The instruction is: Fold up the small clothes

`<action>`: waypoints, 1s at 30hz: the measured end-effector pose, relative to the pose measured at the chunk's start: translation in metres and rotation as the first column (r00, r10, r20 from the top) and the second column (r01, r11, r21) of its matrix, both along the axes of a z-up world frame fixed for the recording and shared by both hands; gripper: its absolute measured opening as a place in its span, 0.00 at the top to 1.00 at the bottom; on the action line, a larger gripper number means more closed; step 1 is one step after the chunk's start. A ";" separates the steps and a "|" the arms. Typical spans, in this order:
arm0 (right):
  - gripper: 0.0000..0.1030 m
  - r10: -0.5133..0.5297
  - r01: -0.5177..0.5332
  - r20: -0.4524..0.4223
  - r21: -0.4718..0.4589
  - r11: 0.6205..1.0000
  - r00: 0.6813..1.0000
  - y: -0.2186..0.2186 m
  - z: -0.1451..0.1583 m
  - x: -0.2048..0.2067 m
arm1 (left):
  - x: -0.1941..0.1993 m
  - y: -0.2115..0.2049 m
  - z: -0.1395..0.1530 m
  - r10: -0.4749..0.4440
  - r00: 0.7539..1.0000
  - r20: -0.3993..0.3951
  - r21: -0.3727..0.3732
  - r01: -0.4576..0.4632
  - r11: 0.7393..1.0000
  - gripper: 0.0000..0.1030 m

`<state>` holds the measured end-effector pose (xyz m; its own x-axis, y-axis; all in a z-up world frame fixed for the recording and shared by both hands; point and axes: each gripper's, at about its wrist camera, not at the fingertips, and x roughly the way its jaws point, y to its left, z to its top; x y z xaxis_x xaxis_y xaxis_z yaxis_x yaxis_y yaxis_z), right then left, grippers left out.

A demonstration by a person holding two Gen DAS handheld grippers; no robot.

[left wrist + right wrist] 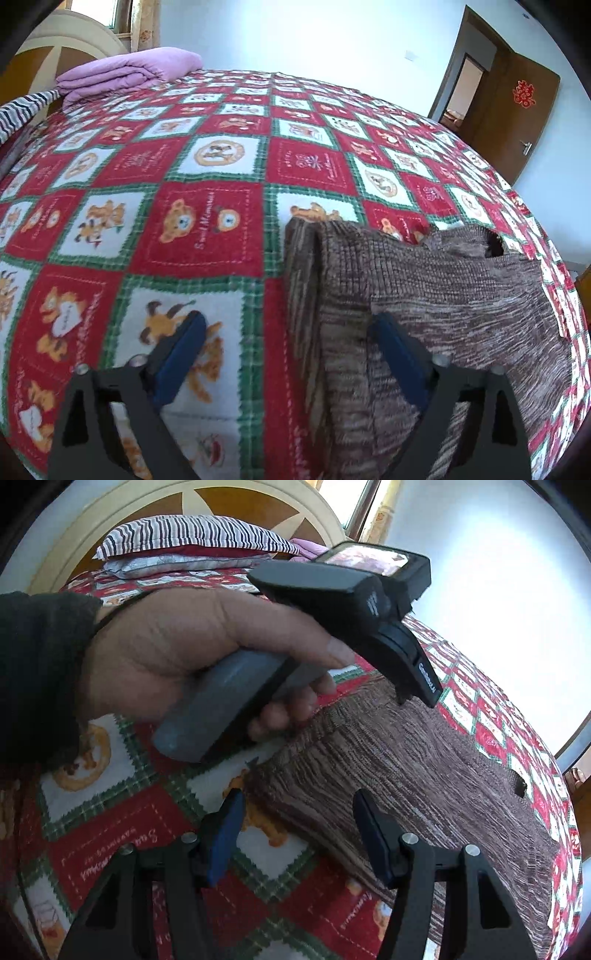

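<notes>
A brown knitted sweater lies partly folded on the red, white and green bear-print bedspread. My left gripper is open; its right finger rests over the sweater's folded left edge, its left finger over the bedspread. In the right wrist view the sweater lies to the right. My right gripper is open and empty above the sweater's near edge. The hand-held left gripper body shows above the sweater there.
A folded purple blanket lies at the far left of the bed. Striped pillows rest against the headboard. A brown open door stands in the wall on the right.
</notes>
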<state>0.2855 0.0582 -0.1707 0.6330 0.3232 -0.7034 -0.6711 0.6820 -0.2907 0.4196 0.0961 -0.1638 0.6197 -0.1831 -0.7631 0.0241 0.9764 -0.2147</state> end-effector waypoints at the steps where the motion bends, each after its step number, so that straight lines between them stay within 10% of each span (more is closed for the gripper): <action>1: 0.41 -0.002 0.002 -0.001 0.002 1.000 1.000 0.001 0.000 0.000 | 0.001 -0.001 -0.001 0.004 1.000 0.005 0.002 -0.004 1.000 0.12; 6: 0.41 -0.030 0.031 -0.031 0.039 0.999 0.999 0.003 0.001 0.009 | 0.003 -0.009 -0.002 -0.022 1.000 0.019 0.021 0.021 1.000 0.25; 9: 0.66 -0.037 0.040 -0.051 0.058 0.998 0.998 0.001 0.000 0.013 | 0.003 -0.009 -0.002 -0.042 0.999 0.024 0.004 0.042 0.999 0.37; 30: 0.89 -0.032 0.043 -0.098 0.115 0.992 0.995 -0.005 -0.002 0.014 | 0.002 -0.020 0.001 -0.124 0.992 0.023 -0.018 0.125 0.992 0.84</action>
